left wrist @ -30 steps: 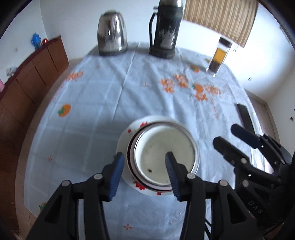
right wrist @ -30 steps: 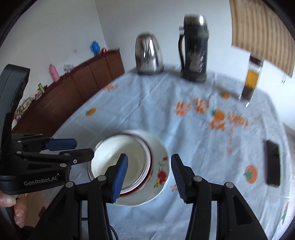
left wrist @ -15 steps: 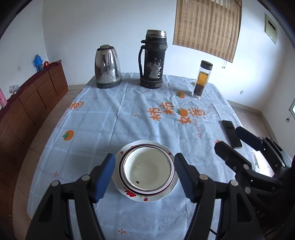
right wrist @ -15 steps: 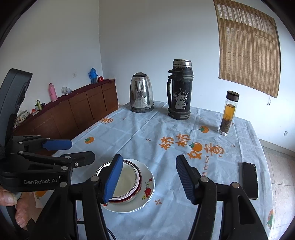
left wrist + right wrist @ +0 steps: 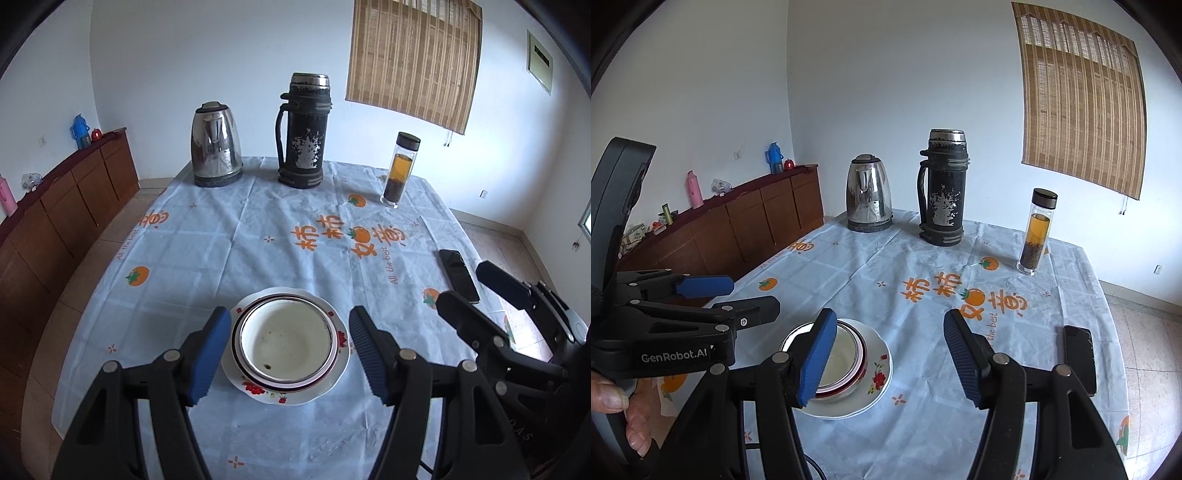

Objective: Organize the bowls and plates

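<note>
A white bowl (image 5: 286, 345) with a dark red rim sits nested on a white plate (image 5: 332, 386) with red flowers, near the front of the table. My left gripper (image 5: 288, 350) is open and empty, raised above and in front of the stack. My right gripper (image 5: 890, 358) is open and empty, to the right of the stack (image 5: 849, 363). The right gripper also shows at the right in the left wrist view (image 5: 476, 291). The left gripper also shows at the left in the right wrist view (image 5: 738, 299).
A steel kettle (image 5: 216, 146), a tall black thermos (image 5: 304, 131) and a glass tea bottle (image 5: 400, 168) stand at the table's far edge. A black phone (image 5: 460, 275) lies at the right edge. A wooden sideboard (image 5: 55, 206) runs along the left wall.
Both grippers have pulled back and up from the bowl and plate, and their jaws have opened wider. The stack has stayed where it was on the table.
</note>
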